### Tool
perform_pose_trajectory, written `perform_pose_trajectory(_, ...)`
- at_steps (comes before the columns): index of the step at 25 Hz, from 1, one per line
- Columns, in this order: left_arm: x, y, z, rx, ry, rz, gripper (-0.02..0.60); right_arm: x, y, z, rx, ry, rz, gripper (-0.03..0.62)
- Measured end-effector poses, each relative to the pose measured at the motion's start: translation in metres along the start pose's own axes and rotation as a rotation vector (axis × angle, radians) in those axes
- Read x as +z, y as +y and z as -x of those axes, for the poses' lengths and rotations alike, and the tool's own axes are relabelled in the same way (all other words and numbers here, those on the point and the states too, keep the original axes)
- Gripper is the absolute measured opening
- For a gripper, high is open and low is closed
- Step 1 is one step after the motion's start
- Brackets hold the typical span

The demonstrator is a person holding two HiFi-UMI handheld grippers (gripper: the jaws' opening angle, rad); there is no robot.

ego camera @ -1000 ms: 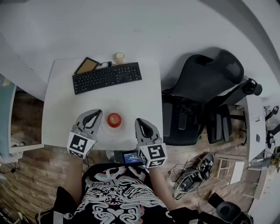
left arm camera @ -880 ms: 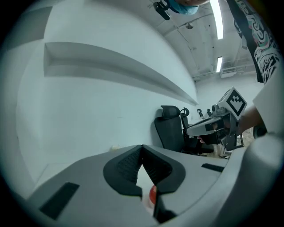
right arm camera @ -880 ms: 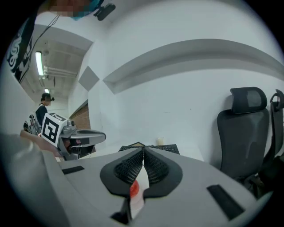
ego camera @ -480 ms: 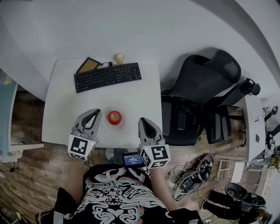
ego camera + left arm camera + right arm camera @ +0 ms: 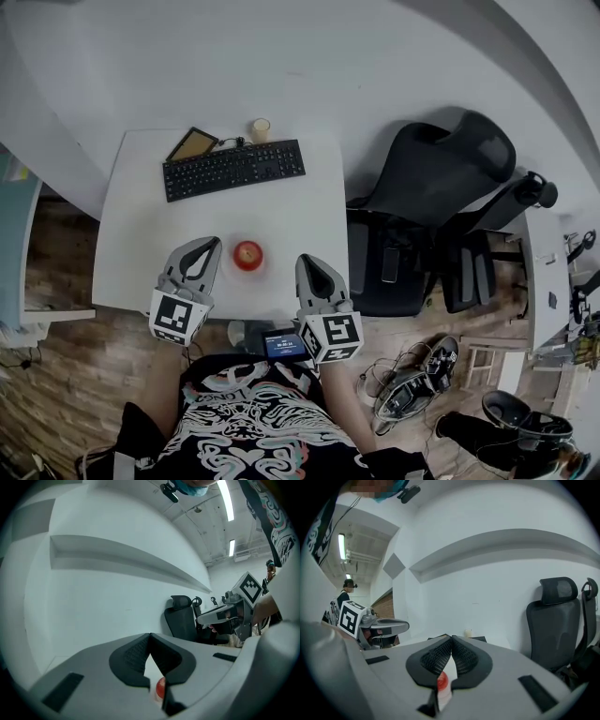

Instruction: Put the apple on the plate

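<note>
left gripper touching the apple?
Apart. The head view shows a plain gap between the left gripper and the apple; its jaws are shut on nothing.

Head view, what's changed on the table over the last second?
Nothing on the table visibly moved. The apple sits on the plate as before, with the left gripper and right gripper either side of it, both shut and empty. Only some dark shapes on the floor at lower right shifted.
</note>
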State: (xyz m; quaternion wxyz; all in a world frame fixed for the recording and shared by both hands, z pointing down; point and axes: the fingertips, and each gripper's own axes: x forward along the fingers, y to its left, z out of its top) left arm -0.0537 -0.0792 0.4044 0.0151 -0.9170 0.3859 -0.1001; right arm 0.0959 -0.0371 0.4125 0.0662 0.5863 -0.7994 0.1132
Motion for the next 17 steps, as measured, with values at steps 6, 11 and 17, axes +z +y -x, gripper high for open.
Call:
perform_pose_trajectory(6,-0.003,0.002,-0.003,0.004,0.006,0.012,0.014,-0.002,0.0,-0.005,0.01,0.011,-0.003,0.029)
perform_pose_trajectory(11,-0.007,0.007,-0.009,0.015,0.02,-0.004,0.014,-0.002,0.0,-0.009,0.019,0.012,-0.005,0.029)
perform_pose_trajectory(17,-0.007,0.004,-0.018,0.006,0.024,-0.021,0.014,-0.004,-0.007,-0.012,0.019,0.022,-0.009,0.029)
